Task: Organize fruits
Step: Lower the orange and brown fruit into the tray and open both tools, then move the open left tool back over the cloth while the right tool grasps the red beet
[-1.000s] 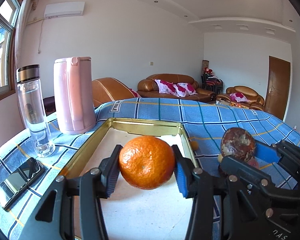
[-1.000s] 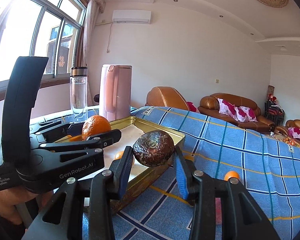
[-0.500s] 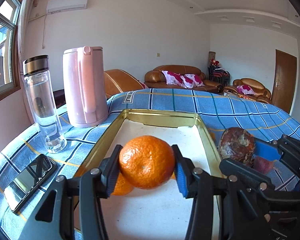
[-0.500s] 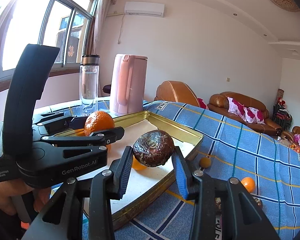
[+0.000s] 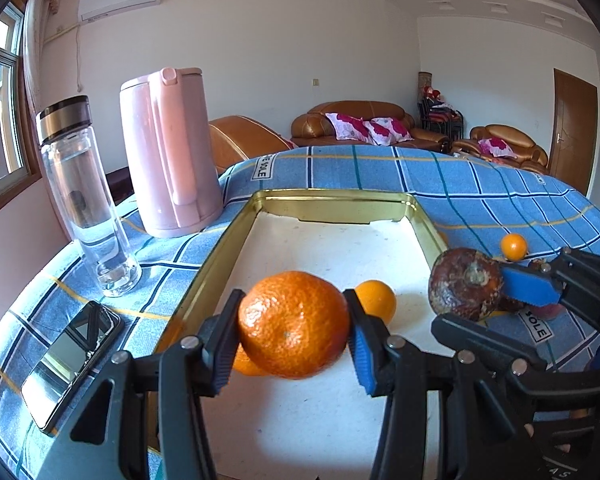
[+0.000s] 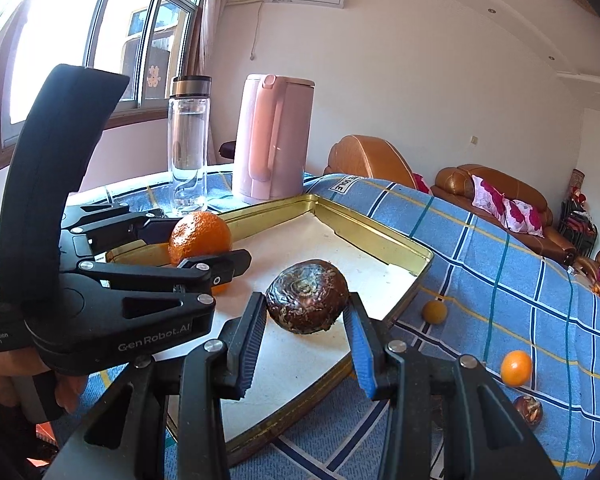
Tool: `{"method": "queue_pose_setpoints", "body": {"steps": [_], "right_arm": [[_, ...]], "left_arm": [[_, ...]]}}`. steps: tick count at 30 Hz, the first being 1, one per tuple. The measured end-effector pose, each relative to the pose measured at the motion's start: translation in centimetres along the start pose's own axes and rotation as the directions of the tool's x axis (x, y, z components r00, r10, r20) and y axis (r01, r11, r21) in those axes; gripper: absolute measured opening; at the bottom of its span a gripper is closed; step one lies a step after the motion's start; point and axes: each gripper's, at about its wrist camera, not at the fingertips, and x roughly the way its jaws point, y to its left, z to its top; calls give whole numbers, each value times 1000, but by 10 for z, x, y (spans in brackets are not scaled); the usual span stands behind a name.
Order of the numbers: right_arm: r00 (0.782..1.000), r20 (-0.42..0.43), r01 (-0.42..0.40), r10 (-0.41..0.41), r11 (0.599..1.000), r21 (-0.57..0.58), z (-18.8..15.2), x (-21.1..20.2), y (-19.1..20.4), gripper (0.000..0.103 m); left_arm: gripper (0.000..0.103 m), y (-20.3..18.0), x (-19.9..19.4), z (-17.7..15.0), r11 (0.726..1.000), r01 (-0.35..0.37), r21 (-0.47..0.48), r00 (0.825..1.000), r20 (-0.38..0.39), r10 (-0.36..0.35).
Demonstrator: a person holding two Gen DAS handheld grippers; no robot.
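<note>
My left gripper (image 5: 293, 326) clamps an orange (image 5: 293, 323); my right gripper (image 6: 306, 322) clamps a brown fruit (image 6: 307, 296), both over the tray (image 5: 236, 240).

White walls (image 5: 260, 48) around me, white stepped ceiling with recessed spotlights. Air conditioner (image 5: 118, 0) high on wall beside curtained window (image 6: 100, 40); strong daylight enters there. Brown leather sofa (image 5: 360, 122) with red-flowered cushions against far wall, matching armchair (image 5: 508, 148) to my right. Brown wooden door (image 5: 574, 128) in right wall.
</note>
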Motion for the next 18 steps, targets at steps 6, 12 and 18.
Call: {"method": "queue_pose_setpoints", "body": {"steps": [6, 12, 18], "right_arm": [[998, -61, -12, 11, 1000, -17, 0, 12, 4, 42], [996, -92, -20, 18, 999, -25, -1, 18, 6, 53], [999, -22, 42, -42, 999, -30, -6, -4, -3, 65]], "left_arm": [[50, -1, 1, 0, 1000, -9, 22, 1000, -10, 9], [59, -4, -3, -2, 998, -42, 40, 999, 7, 42], [80, 1, -17, -1, 999, -37, 0, 998, 58, 37]]}}
